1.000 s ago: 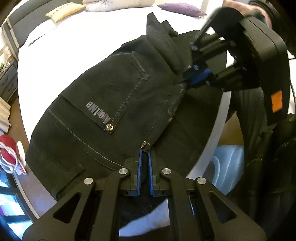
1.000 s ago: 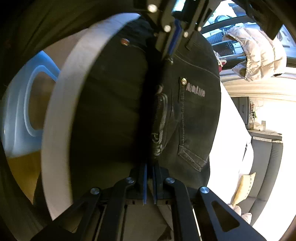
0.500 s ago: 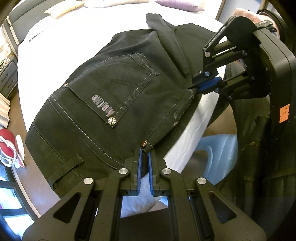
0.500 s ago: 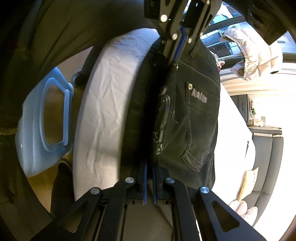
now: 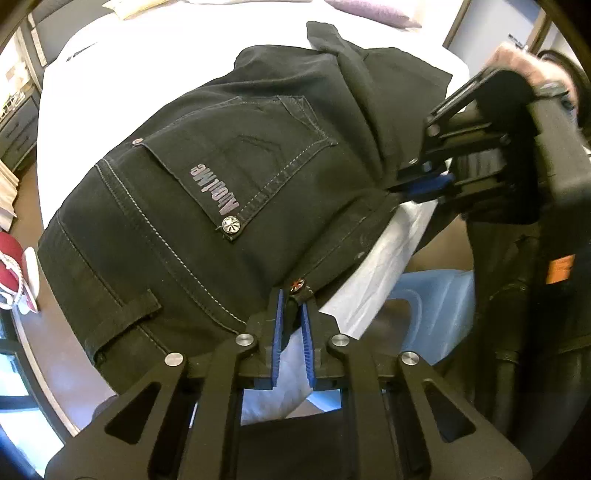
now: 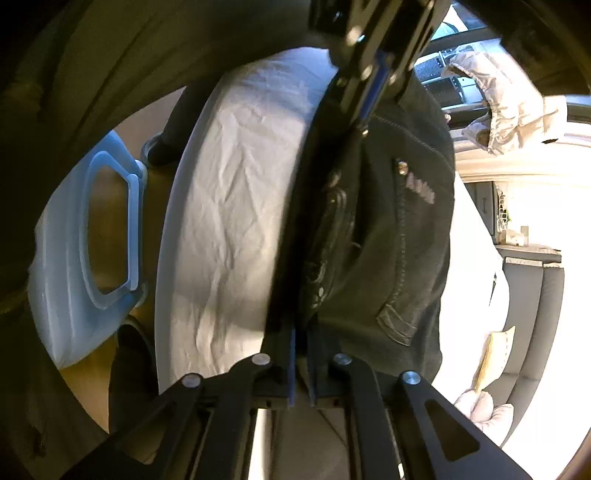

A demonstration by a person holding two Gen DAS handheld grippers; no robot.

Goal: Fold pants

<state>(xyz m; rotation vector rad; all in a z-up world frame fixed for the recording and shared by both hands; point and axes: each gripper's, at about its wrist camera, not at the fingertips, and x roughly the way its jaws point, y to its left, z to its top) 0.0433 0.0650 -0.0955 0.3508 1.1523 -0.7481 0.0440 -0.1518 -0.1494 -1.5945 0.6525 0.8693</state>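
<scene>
Black jeans lie seat-up on a white bed, back pocket with a silver logo and rivet showing. My left gripper is shut on the waistband at a rivet near the bed's edge. My right gripper shows in the left wrist view, shut on the waistband further along. In the right wrist view the right gripper pinches the dark jeans, and the left gripper is seen at the top holding the same edge. The waistband is stretched between them.
A light blue plastic tub stands on the wooden floor beside the bed. Pillows lie at the far end. A red shoe is on the floor at the left. A grey sofa is beyond.
Both grippers have pulled the jeans' waistband up onto the bed, away from its edge. More white sheet now shows below the waistband.
</scene>
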